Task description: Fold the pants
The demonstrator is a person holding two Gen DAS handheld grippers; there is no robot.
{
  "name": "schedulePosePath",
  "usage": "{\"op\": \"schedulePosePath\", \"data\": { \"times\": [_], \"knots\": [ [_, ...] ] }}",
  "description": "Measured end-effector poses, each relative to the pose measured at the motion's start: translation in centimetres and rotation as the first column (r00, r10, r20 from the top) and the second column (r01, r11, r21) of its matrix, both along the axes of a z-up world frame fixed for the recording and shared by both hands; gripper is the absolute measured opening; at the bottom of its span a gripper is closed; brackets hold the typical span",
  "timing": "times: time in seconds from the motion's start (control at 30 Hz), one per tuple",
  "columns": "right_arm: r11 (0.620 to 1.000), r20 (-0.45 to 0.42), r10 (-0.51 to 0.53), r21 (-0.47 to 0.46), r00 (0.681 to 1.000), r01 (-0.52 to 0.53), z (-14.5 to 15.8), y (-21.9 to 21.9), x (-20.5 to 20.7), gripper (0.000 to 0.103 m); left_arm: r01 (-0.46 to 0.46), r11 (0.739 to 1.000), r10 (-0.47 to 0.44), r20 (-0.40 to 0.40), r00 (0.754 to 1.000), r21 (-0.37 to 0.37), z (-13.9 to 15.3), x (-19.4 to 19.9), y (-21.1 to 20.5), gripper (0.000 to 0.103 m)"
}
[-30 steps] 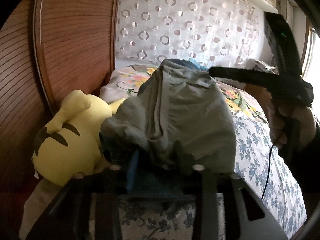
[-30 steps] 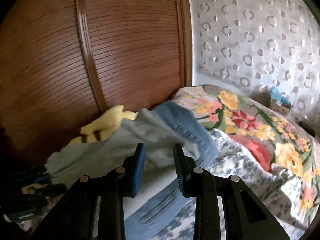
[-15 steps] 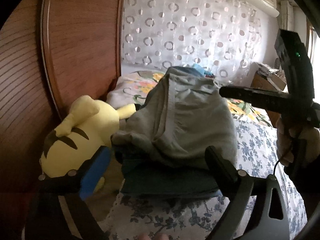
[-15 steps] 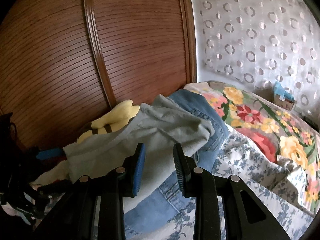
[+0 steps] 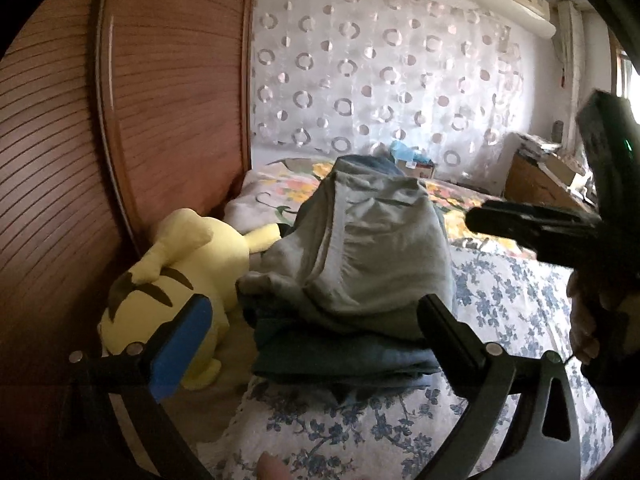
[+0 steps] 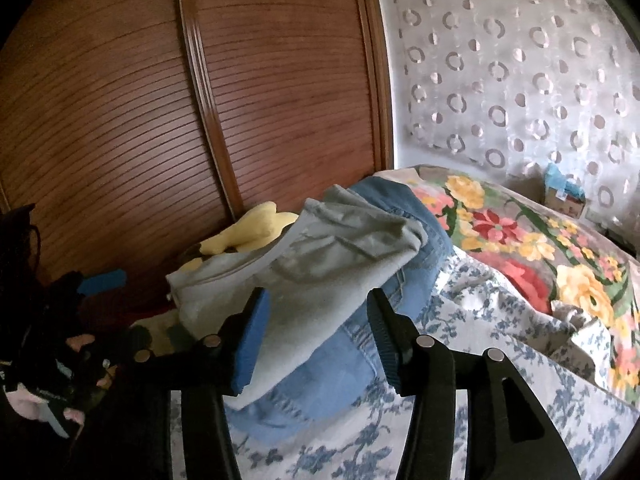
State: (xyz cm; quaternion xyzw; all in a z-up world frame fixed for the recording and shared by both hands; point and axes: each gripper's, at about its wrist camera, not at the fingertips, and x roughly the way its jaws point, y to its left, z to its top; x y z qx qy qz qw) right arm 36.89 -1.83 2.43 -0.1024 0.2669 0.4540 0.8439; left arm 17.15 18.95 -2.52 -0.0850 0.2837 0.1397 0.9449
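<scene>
Both grippers have let go and spread: the left gripper (image 5: 308, 328) and the right gripper (image 6: 318, 336) hold their jaws wide apart, gripping nothing. Folded grey pants (image 5: 372, 248) lie on blue jeans (image 6: 340, 368) on the bed (image 5: 516, 312), just beside a yellow plush (image 5: 180, 264).

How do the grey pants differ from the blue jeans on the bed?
The grey pants lie on top; the blue jeans lie under them, on the floral bedspread. The grey pants are a soft, plain, rumpled cloth; the blue jeans are denim with visible seams. The grey pants show almost whole; the blue jeans show only at the edges. Both are folded, stacked together, and no gripper holds them.
</scene>
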Motion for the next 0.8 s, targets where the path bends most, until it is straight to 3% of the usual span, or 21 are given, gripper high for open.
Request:
{"op": "schedulePosePath", "data": {
  "times": [0.33,0.8],
  "knots": [
    [0.998,0.026,-0.064,0.022,0.998,0.063,0.7,-4.3,-4.8,0.069,0.039,0.999,-0.039,0.018,0.999,-0.005,0.7,-1.9,-2.0,0.102],
    [0.981,0.013,-0.192,0.038,0.981,0.191,0.3,-9.7,-10.9,0.070,0.132,0.991,-0.132,0.015,0.991,0.003,0.9,-4.3,-6.4,0.102]
  ]
}}
